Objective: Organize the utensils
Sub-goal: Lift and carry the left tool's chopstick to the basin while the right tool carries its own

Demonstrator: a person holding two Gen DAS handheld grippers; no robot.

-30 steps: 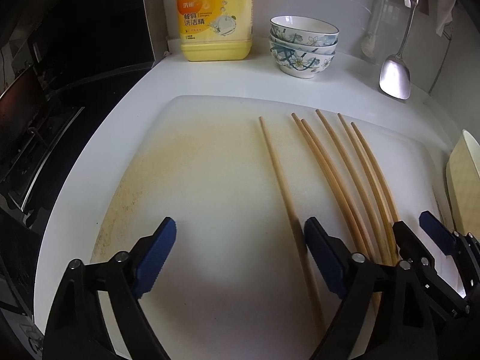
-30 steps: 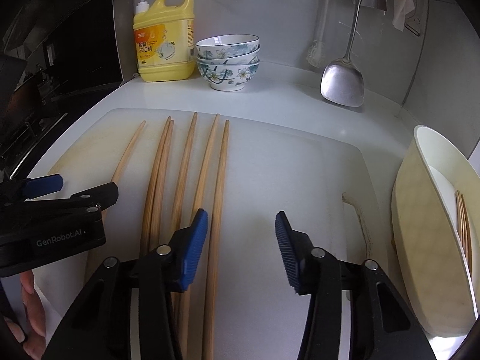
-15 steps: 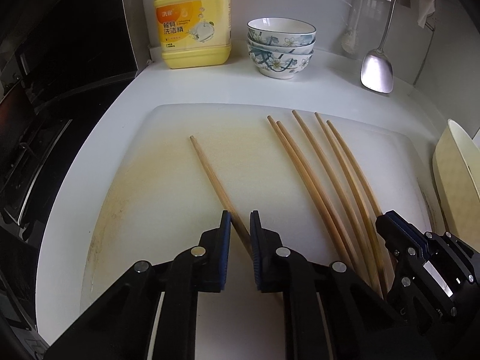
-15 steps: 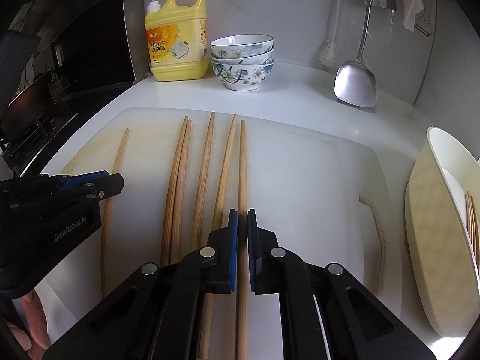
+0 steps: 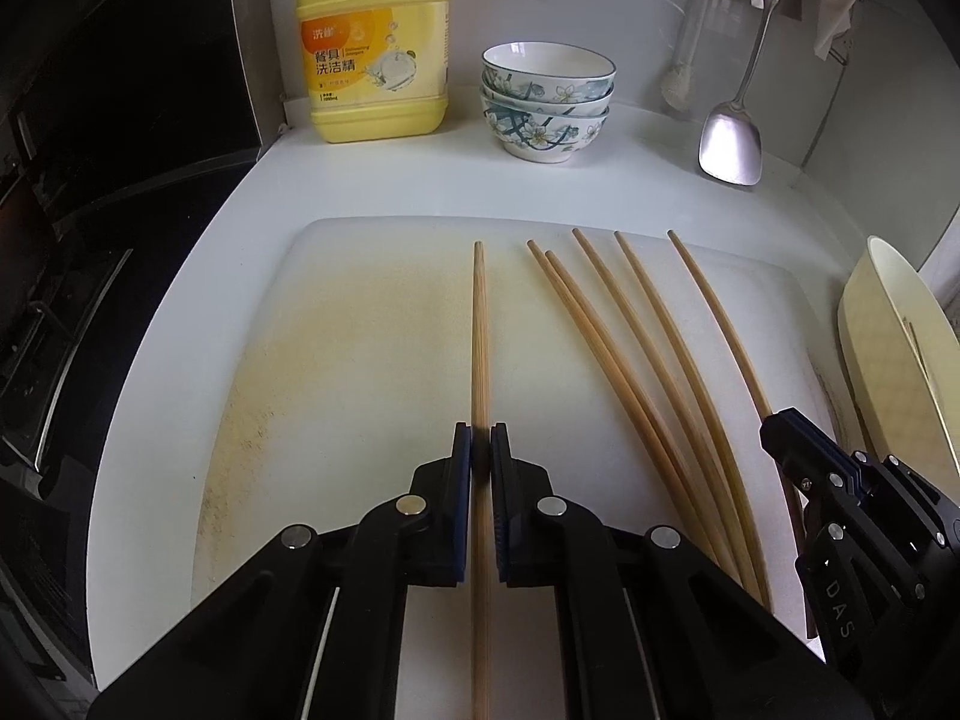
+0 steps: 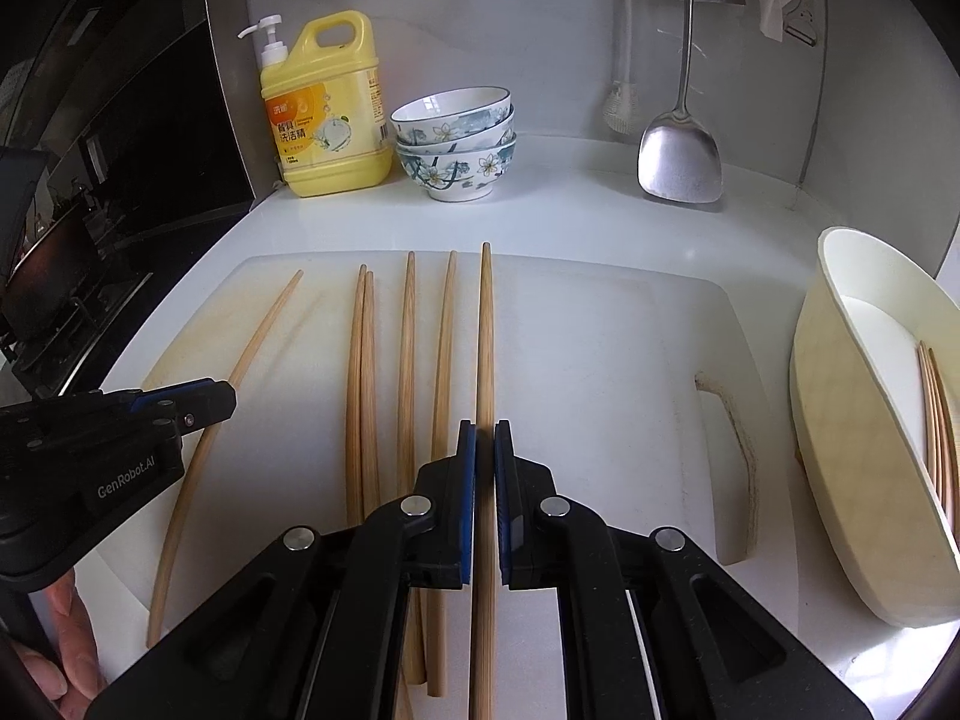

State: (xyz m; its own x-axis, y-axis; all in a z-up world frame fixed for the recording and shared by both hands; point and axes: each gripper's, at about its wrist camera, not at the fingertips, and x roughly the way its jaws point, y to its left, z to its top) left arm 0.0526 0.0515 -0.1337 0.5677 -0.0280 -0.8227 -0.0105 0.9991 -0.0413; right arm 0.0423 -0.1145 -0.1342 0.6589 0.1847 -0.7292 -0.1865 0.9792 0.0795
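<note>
Both grippers have clamped shut within the past second: the left gripper (image 5: 480, 450), whose jaws stood wide a moment ago, now pinches the lone leftmost chopstick (image 5: 479, 330), and the right gripper (image 6: 485, 444) has closed on the rightmost chopstick (image 6: 485, 330) of the row. Each stick runs straight ahead between its blue pads, long axis in line with the fingers, tip pointing toward the stacked bowls (image 6: 454, 141) at the back of the counter. Four more chopsticks (image 6: 384, 372) lie loose on the white cutting board (image 6: 600, 360) between the two held ones. Off to the right sits the cream holder (image 6: 840, 420), a few sticks already inside; it is nearer the right hand, which looks likely to deliver first.
</note>
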